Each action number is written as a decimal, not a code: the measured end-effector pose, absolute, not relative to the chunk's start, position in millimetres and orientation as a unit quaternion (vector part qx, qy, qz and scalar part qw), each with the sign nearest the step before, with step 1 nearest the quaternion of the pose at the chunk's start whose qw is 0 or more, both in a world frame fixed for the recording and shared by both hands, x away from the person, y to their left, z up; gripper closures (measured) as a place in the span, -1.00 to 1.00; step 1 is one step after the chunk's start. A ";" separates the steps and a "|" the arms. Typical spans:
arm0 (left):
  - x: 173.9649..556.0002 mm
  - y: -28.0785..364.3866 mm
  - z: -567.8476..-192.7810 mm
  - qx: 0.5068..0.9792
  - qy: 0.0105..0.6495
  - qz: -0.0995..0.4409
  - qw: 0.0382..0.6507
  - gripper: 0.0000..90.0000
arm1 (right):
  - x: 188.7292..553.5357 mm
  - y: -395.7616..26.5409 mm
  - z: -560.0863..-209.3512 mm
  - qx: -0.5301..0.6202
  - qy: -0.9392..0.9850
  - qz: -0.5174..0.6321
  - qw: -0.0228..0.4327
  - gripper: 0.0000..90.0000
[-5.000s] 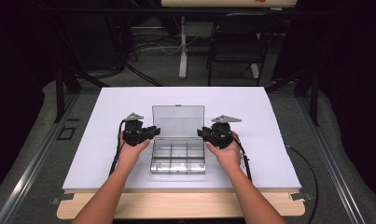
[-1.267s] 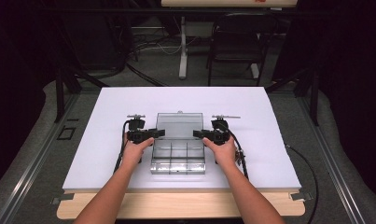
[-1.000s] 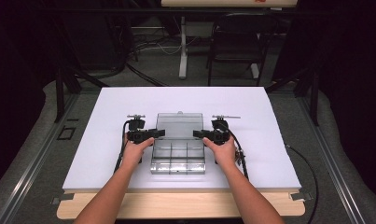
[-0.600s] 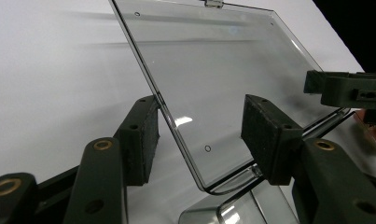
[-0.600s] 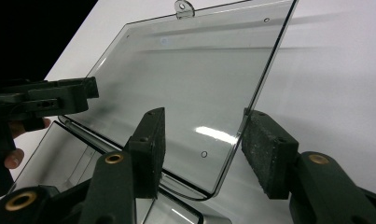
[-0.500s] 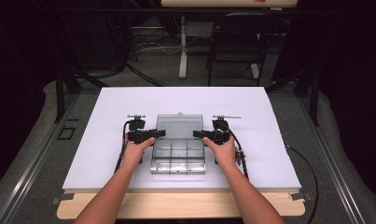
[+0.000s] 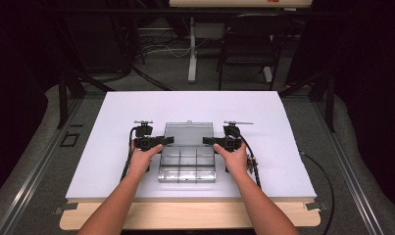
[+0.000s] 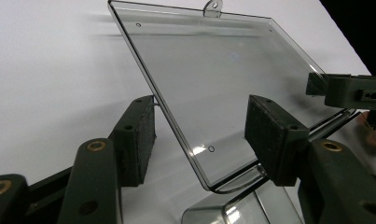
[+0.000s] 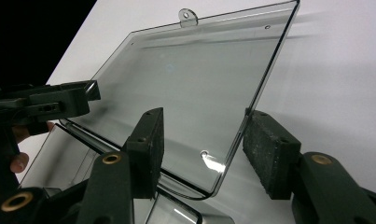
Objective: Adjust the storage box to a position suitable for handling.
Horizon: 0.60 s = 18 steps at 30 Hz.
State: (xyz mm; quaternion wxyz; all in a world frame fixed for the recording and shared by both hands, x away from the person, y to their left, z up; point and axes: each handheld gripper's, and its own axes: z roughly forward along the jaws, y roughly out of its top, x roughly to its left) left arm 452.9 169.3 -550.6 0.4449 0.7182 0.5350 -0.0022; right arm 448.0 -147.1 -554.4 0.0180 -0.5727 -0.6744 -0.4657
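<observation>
While the clear lid [image 8: 213,88] stands raised, left gripper [image 8: 199,135] and right gripper [image 9: 202,144] gape, straddling its side edges

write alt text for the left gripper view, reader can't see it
The left gripper has its two black padded jaws open on either side of the side edge of a clear plastic box's raised lid, without clamping it. The lid tilts over a white table, with the right gripper at its far edge.
</observation>
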 end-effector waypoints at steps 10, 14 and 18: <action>452.6 168.7 -550.6 0.719 0.536 -0.001 0.441 -0.05 | 448.6 -147.6 -555.3 -0.576 -0.674 -0.462 0.025 0.06; 452.5 168.1 -550.9 0.720 0.537 0.002 0.440 -0.06 | 448.8 -147.5 -556.0 -0.579 -0.670 -0.463 0.028 0.06; 452.5 167.8 -551.1 0.720 0.537 0.004 0.439 -0.06 | 448.9 -147.5 -556.7 -0.586 -0.665 -0.462 0.032 0.04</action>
